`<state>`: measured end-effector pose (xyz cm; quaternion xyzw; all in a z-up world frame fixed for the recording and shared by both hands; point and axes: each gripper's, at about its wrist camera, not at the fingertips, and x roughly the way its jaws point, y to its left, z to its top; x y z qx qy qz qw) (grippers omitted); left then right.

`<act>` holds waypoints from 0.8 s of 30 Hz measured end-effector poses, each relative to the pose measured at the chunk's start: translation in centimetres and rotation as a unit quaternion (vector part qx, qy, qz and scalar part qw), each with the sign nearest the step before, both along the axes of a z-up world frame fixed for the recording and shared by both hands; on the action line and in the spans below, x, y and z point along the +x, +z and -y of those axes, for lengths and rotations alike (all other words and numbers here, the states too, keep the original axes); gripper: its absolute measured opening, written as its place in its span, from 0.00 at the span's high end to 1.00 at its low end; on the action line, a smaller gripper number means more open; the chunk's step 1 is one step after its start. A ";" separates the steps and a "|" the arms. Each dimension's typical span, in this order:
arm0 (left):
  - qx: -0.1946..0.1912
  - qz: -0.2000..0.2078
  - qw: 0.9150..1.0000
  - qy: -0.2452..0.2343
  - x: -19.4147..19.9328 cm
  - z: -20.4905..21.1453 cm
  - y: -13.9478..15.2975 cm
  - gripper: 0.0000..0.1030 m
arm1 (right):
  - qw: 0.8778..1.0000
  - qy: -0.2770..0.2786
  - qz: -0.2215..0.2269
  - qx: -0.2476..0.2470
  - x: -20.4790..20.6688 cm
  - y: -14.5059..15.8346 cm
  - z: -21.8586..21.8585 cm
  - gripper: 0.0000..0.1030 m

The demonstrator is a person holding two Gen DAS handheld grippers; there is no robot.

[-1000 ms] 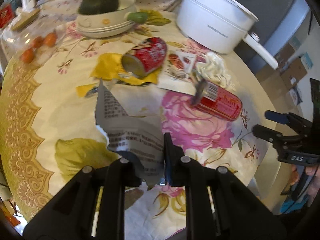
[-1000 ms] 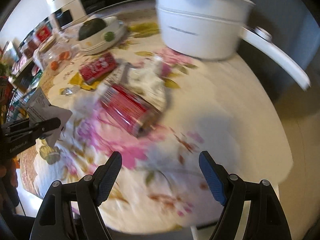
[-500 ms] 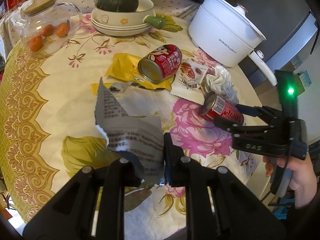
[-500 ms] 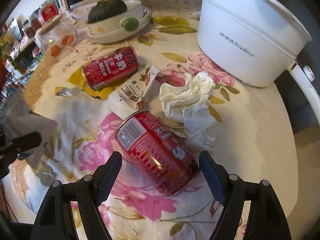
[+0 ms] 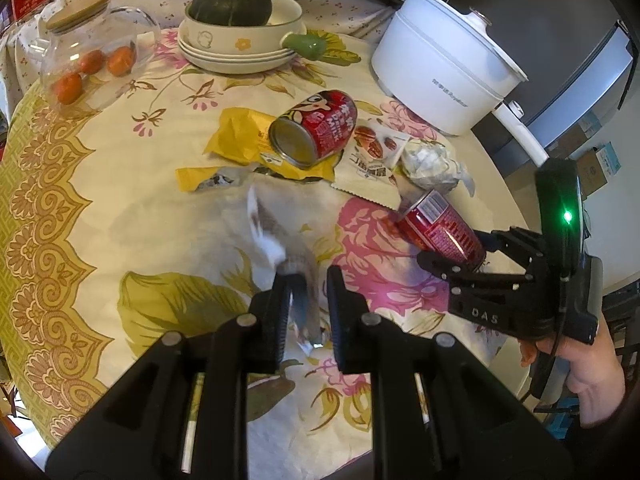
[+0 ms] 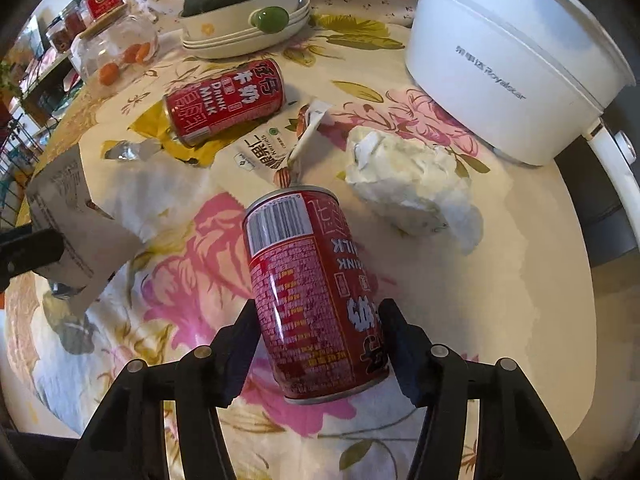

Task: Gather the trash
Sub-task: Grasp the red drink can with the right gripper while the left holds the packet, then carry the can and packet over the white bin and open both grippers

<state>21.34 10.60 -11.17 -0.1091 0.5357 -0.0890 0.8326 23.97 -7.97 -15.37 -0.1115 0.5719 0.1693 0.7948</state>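
Floral cloth covers the round table (image 5: 60, 208), and across it the trash is strewn under the white pot (image 5: 440, 76); the biggest change is on the right, where the right gripper (image 6: 316, 332) has come in from open air over the table edge and now has its fingers (image 6: 394, 340) closed in on either side of the near red can (image 6: 312, 280), which half a second ago lay loose in front of widely spread fingers; they look to be touching its sides, so I judge the grasp made or all but made, the can lying tilted on the pink rose print; the far red can (image 5: 316, 128) has not moved from the yellow wrapper (image 5: 240, 136), nor the snack packet (image 5: 372, 160) and crumpled tissue (image 5: 428, 160) beside it; smaller, and on the left, the left gripper (image 5: 308, 292) has let its fingers part, and the torn paper scrap (image 5: 276, 248) it was pinching now hangs blurred and loose between them, seemingly slipping; so one can is nearly collected while the paper may need catching again
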 end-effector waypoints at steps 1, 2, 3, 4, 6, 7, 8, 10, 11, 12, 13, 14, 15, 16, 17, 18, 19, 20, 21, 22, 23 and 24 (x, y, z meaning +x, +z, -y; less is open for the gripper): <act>0.000 0.002 1.000 -0.002 0.0 0.1 0.1 0.82 | 1.000 0.001 0.002 0.003 -0.4 0.3 0.2 0.43; 0.001 0.003 1.000 -0.003 -0.1 0.2 0.2 0.82 | 1.000 0.002 0.005 0.006 -0.8 0.6 0.4 0.43; 0.001 0.004 1.000 -0.005 -0.1 0.4 0.2 0.82 | 1.000 0.003 0.008 0.009 -1.3 1.0 0.7 0.44; 0.002 0.004 1.000 -0.008 -0.2 0.5 0.2 0.82 | 1.000 0.003 0.011 0.012 -1.8 1.5 1.0 0.45; 0.007 0.005 1.000 -0.013 -0.3 0.8 0.2 0.82 | 1.000 0.004 0.019 0.016 -2.6 2.3 1.6 0.45; 0.008 0.004 1.000 -0.014 -0.2 0.9 0.2 0.82 | 1.000 0.004 0.022 0.018 -3.0 2.7 1.9 0.46; 0.005 0.004 1.000 -0.015 -0.3 1.0 0.1 0.82 | 0.999 0.004 0.025 0.021 -3.5 3.0 2.2 0.47; -0.004 0.005 1.000 -0.017 -0.4 1.1 0.1 0.82 | 0.999 0.002 0.030 0.022 -4.2 3.7 2.7 0.48; -0.014 0.006 1.000 -0.021 -0.4 1.3 0.2 0.82 | 0.999 0.001 0.033 0.025 -4.8 4.1 3.1 0.48; -0.019 0.006 1.000 -0.024 -0.4 1.4 0.2 0.82 | 0.999 0.001 0.036 0.027 -5.3 4.4 3.4 0.48; -0.022 0.006 0.999 -0.026 -0.5 1.6 0.1 0.82 | 0.999 0.001 0.038 0.028 -5.5 4.5 3.7 0.48; -0.024 0.006 0.999 -0.029 -0.5 1.8 0.1 0.82 | 0.999 -0.002 0.041 0.030 -6.0 4.7 4.1 0.48; -0.026 0.005 0.999 -0.031 -0.5 2.0 0.0 0.82 | 0.999 -0.003 0.041 0.031 -6.1 4.8 4.3 0.48; -0.028 0.003 0.999 -0.035 -0.6 2.3 -0.1 0.82 | 0.999 -0.005 0.042 0.033 -6.5 4.9 4.7 0.48; -0.025 0.001 0.999 -0.038 -0.6 2.6 -0.2 0.82 | 0.998 -0.009 0.043 0.035 -6.9 5.1 5.1 0.48; -0.017 0.000 0.999 -0.042 -0.6 3.0 -0.2 0.82 | 0.998 -0.010 0.043 0.036 -6.9 5.0 5.2 0.48; -0.013 0.000 0.999 -0.048 -0.7 3.2 -0.2 0.82 | 0.998 -0.013 0.044 0.039 -7.2 5.1 5.6 0.48; -0.009 -0.001 0.998 -0.058 -0.7 3.7 -0.1 0.78 | 0.998 -0.015 0.044 0.041 -7.5 5.2 5.9 0.48; -0.013 -0.002 0.997 -0.071 -0.9 4.1 -0.1 0.64 | 0.998 -0.017 0.043 0.042 -7.8 5.2 6.2 0.48; -0.015 0.000 0.997 -0.076 -1.0 4.2 -0.1 0.52 | 0.998 -0.018 0.043 0.043 -8.0 5.2 6.4 0.48; -0.007 0.007 0.997 -0.078 -1.2 4.6 0.2 0.27 | 0.998 -0.020 0.044 0.045 -8.3 5.2 6.7 0.48; 0.001 0.013 0.997 -0.077 -1.4 4.7 0.4 0.13 | 0.998 -0.021 0.044 0.048 -8.5 5.2 7.0 0.48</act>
